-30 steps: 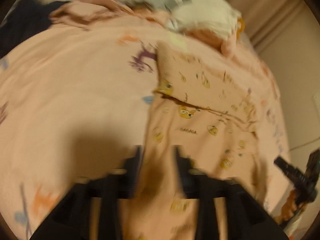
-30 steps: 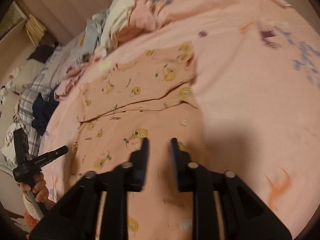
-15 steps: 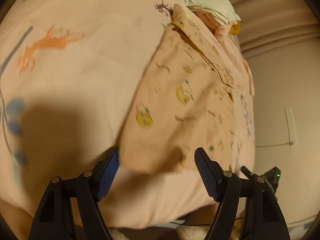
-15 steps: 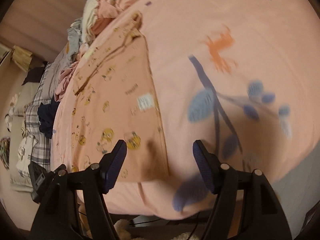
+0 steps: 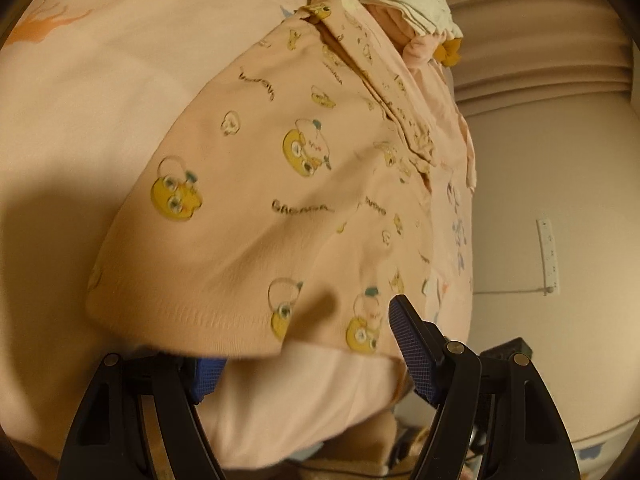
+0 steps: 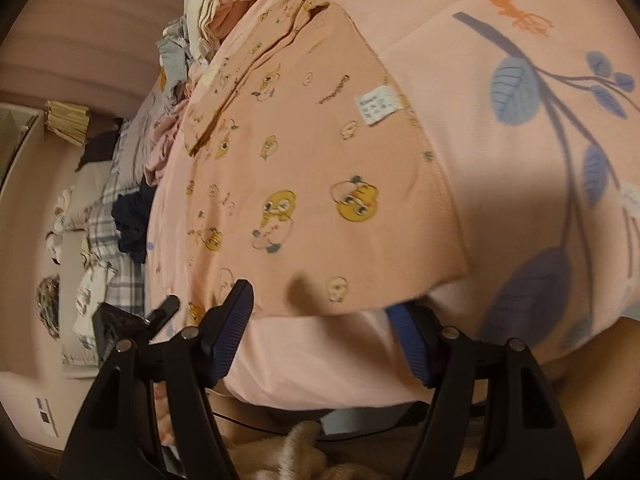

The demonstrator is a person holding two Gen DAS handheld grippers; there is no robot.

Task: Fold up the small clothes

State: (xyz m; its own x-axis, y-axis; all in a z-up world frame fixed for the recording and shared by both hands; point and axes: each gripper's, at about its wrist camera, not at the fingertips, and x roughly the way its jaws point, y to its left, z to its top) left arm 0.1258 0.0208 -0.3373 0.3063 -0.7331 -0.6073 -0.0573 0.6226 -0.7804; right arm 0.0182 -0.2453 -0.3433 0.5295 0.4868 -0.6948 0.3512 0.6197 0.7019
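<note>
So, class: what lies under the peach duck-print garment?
The peach garment lies on a pink printed bedsheet, visible around it. Its hem drapes over one finger of each open gripper. The sheet beneath the cloth stays hidden.

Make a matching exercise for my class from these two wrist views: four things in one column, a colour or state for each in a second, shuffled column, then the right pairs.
Things
1. garment
2. care label
3. left gripper
4. bedsheet

Descriptions
A. white, sewn at the garment's side edge
B. open at the hem
C. pink with blue leaves and an orange deer
D. peach with yellow cartoon faces

Pairs: 1-D, 2-A, 3-B, 4-C
</note>
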